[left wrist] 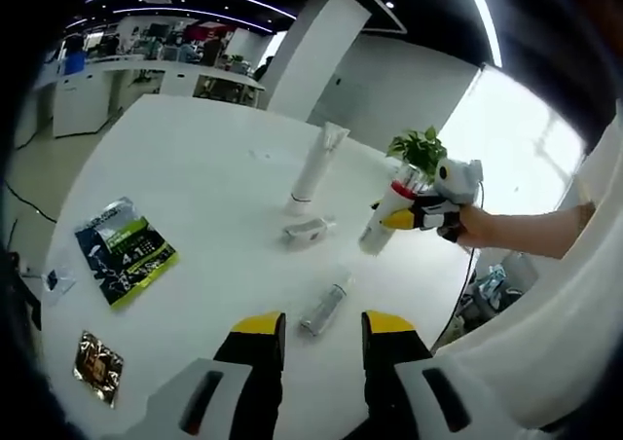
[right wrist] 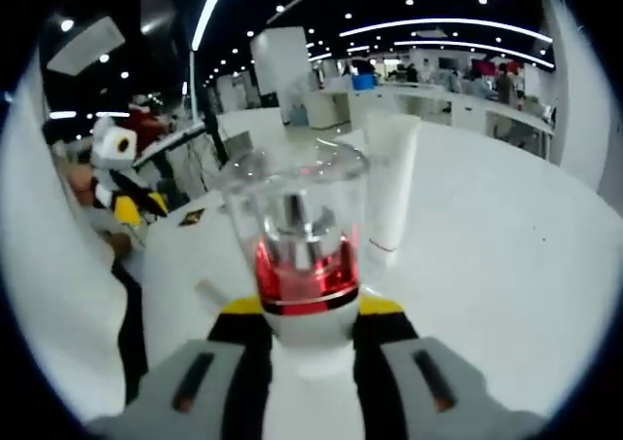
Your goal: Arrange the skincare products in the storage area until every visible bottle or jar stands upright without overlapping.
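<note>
Open-plan office, round white desk. Right gripper jaws pinching bottle w/ red band + clear cap, held above desk's far edge by plant. Step, my guess: set it upright, base flat, clear of standing white tube. Left gripper jaws spread, nothing held. Small tube & silver tube lie flat mid-desk. Green packet, gold sachet near left edge.

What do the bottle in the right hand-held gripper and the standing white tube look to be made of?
Bottle: clear glossy cap, probably plastic, with highlights and a see-through wall; red band; white, opaque body, maybe plastic. The right hand-held gripper clamps it. White tube: matte, soft-looking plastic, flat crimped top.
</note>
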